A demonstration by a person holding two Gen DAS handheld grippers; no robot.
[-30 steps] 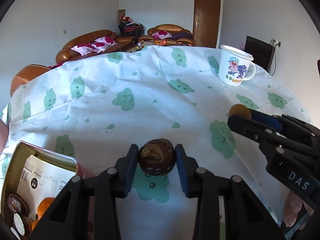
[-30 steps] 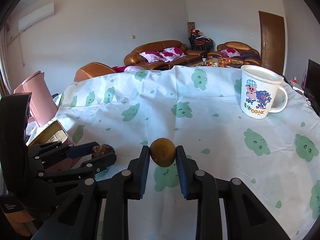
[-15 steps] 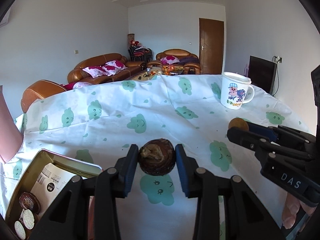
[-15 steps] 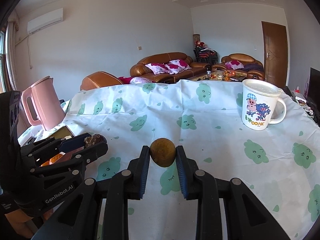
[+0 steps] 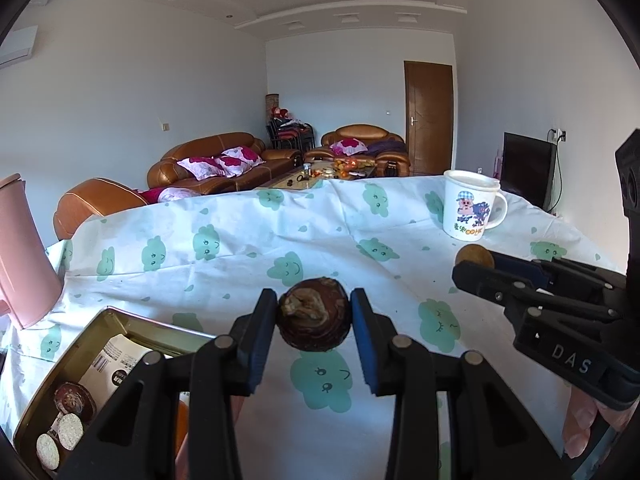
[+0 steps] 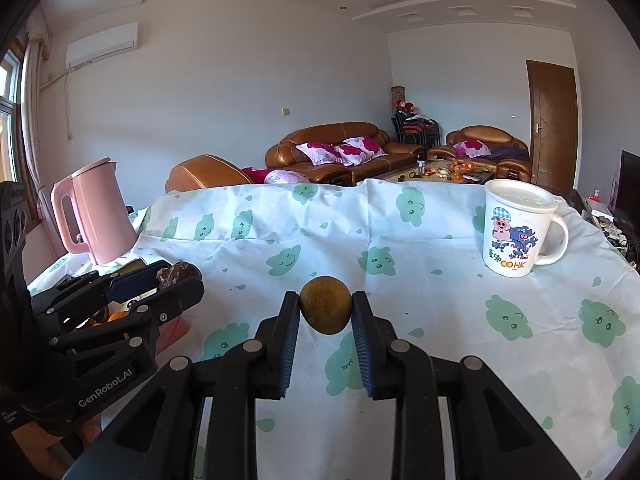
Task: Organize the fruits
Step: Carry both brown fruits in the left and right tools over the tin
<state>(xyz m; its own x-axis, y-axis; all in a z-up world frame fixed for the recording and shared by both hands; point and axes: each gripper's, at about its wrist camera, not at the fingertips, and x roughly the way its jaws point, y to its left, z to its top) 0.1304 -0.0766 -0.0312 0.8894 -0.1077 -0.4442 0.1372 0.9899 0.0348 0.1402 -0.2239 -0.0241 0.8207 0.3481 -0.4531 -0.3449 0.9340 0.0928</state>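
My left gripper [image 5: 314,318] is shut on a dark brown wrinkled fruit [image 5: 314,314] and holds it above the table. It also shows at the left of the right wrist view [image 6: 176,276]. My right gripper [image 6: 325,312] is shut on a round olive-brown fruit [image 6: 325,310], also above the table; it shows at the right of the left wrist view [image 5: 474,258]. A gold tin [image 5: 104,320] lies open at the lower left, below and left of the left gripper. It holds a dark fruit [image 5: 74,402], pale round pieces [image 5: 60,438] and a printed card.
The table has a white cloth with green cloud faces [image 6: 400,248]. A white cartoon mug [image 6: 516,228] stands at the right. A pink kettle [image 6: 94,212] stands at the left edge. Sofas stand beyond the table.
Both grippers have lifted and tilted up with their fruits still held. More of the room, the kettle and the tin has come into view.
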